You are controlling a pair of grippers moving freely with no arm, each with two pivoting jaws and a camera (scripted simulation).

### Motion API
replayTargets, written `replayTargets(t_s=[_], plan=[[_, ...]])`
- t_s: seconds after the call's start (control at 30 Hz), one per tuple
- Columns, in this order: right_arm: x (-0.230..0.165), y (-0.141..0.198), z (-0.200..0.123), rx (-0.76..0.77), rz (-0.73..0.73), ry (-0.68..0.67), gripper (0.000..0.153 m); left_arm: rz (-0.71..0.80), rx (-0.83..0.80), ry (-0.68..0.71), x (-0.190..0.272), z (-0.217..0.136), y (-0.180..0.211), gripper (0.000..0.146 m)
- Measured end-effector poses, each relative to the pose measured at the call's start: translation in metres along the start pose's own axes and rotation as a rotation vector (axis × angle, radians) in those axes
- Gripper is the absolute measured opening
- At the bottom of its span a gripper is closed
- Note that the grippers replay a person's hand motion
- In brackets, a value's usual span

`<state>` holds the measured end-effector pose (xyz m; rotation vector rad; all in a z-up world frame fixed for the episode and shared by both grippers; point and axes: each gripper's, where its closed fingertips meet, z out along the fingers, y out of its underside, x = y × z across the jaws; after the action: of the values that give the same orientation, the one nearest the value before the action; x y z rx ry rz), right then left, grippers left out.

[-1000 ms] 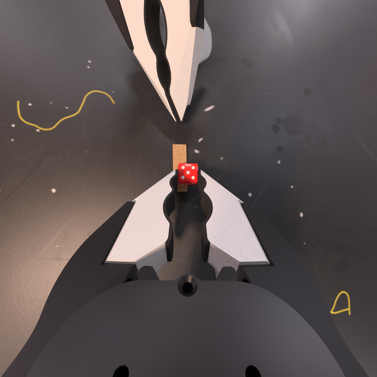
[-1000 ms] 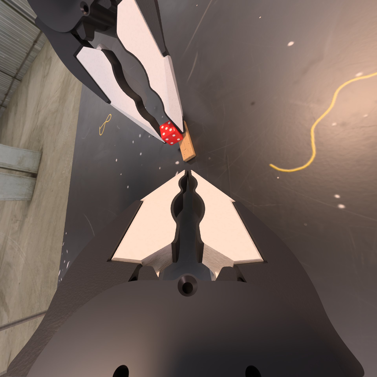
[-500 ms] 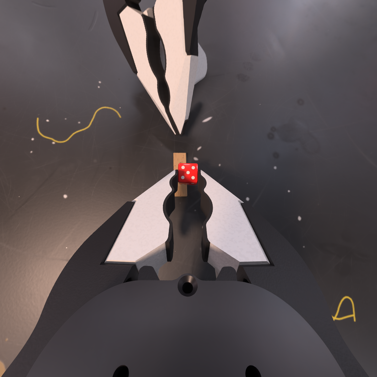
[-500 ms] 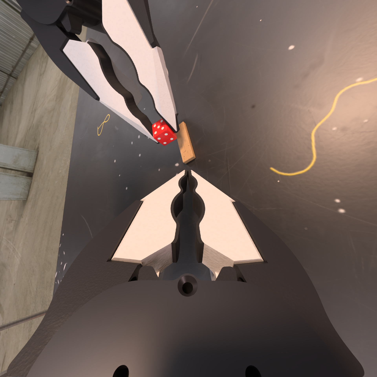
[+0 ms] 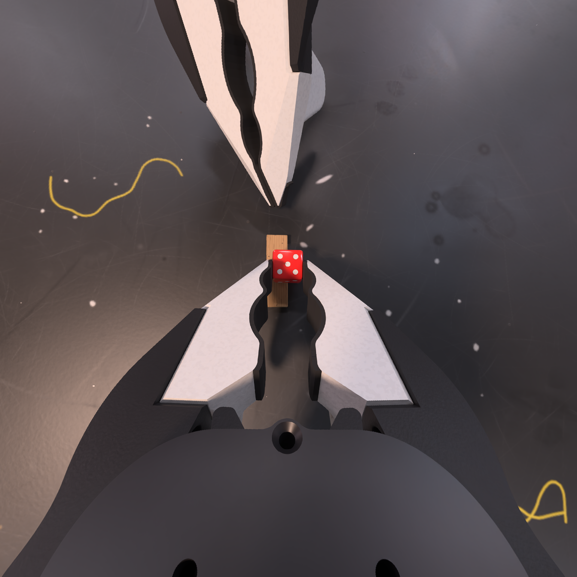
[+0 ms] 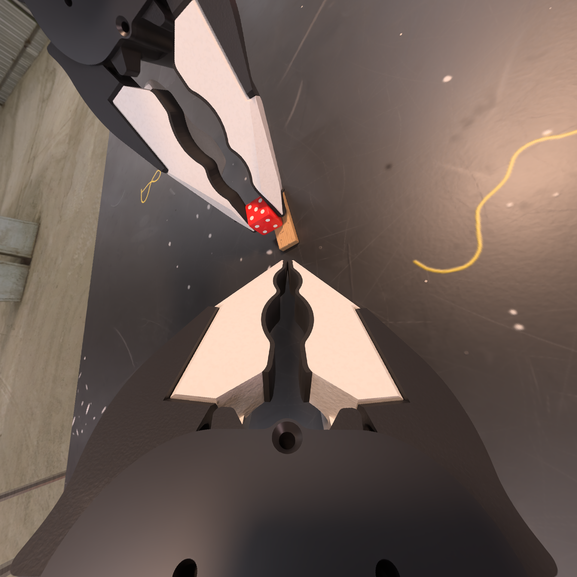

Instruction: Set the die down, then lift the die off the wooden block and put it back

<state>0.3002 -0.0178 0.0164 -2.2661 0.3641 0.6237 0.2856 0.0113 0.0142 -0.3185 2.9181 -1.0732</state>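
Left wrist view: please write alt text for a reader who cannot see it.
The left gripper holds a red die between its fingertips, above a small wooden block on a dark scratched table. The right gripper, shut, points down from the top toward the block.

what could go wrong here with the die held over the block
1. The left gripper pinches the die only at its fingertips, so it could slip or twist out.
2. The die sits off to one side of the narrow block; released there, it might tip off onto the table.
3. The shut right gripper hovers near the block's end and could nudge it.
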Motion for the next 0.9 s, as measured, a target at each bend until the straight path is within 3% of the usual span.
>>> replayTargets(t_s=[0.6, 0.73, 0.9], plan=[[0.003, -0.001, -0.001, -0.011, -0.034, 0.048, 0.0, -0.022, 0.023, -0.034, -0.012, -0.005, -0.001, 0.019], [0.005, -0.001, -0.002, -0.008, -0.043, 0.07, 0.0, -0.039, 0.046, 0.057, -0.002, -0.004, -0.004, 0.037], [0.005, -0.001, -0.002, -0.01, -0.042, 0.071, 0.0, 0.008, 0.017, -0.071, -0.015, -0.005, -0.001, 0.045]])
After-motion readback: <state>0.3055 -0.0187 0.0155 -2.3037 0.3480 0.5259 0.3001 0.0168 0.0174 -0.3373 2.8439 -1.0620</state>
